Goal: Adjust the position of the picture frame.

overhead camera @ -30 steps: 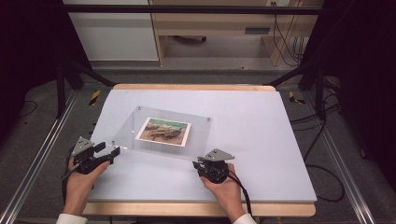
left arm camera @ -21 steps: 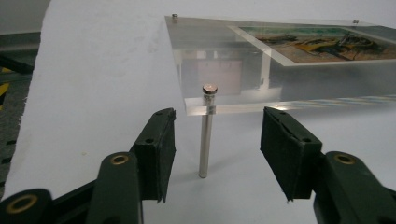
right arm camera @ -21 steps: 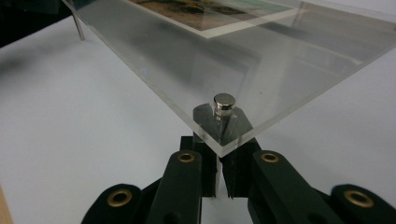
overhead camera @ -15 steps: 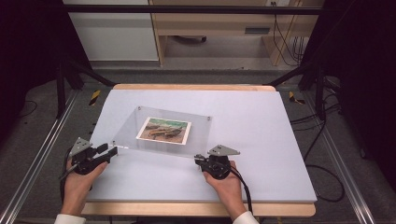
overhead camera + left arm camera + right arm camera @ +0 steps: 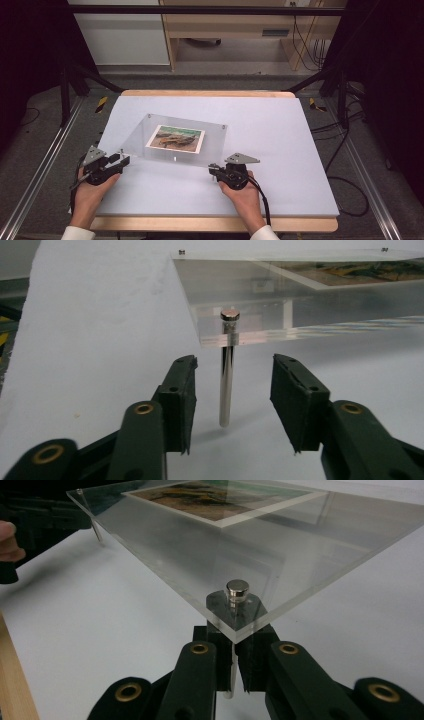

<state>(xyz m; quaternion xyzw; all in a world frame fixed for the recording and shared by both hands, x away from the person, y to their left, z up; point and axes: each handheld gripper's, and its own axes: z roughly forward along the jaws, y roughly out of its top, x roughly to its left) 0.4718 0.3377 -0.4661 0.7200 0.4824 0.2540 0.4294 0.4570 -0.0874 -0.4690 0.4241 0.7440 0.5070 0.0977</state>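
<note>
Rigid, slick, scratch-prone clear acrylic photo frame [image 5: 175, 139] on slim steel standoff legs [image 5: 226, 375]: best gripped by legs—right gripper [image 5: 232, 672] clamped on one, left gripper [image 5: 232, 400] agape around another.

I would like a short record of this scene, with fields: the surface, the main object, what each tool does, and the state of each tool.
surface: white table top with a wooden edge
main object: clear acrylic frame with a photo inside, raised on thin metal legs
left tool: open, its jaws on either side of the near-left metal leg, not touching it
right tool: shut on the metal pin under the frame's near-right corner
hands: one holds each tool at the near edge of the table
</note>
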